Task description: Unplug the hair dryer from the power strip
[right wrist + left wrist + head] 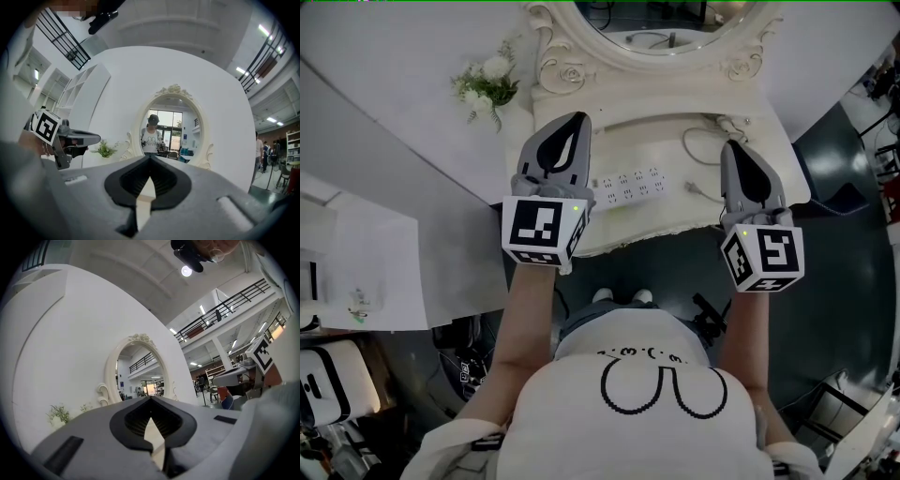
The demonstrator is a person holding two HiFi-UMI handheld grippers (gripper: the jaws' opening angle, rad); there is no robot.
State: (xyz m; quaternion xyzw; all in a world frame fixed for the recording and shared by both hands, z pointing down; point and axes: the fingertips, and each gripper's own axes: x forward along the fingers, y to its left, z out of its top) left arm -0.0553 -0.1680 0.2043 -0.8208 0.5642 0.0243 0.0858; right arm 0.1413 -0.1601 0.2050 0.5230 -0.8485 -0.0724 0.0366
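Shirt [647, 394], white with a black line drawing, filled the lower head view; beyond it, left gripper [577, 118] and right gripper [730, 144], each with jaws fully together and nothing between them, were held over the cream vanity table [675, 230]. Power strip [630, 186], white, lay flat on that table between both grippers, with a white cable [698, 148] looped just to its right and an ornate oval mirror [675, 23] behind.

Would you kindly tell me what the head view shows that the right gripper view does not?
Only the head view shows the power strip and a white cable on the vanity top. Only the right gripper view shows the person's reflection in the ornate mirror and a bystander at far right. Both show the mirror's frame, the flowers and the left gripper.
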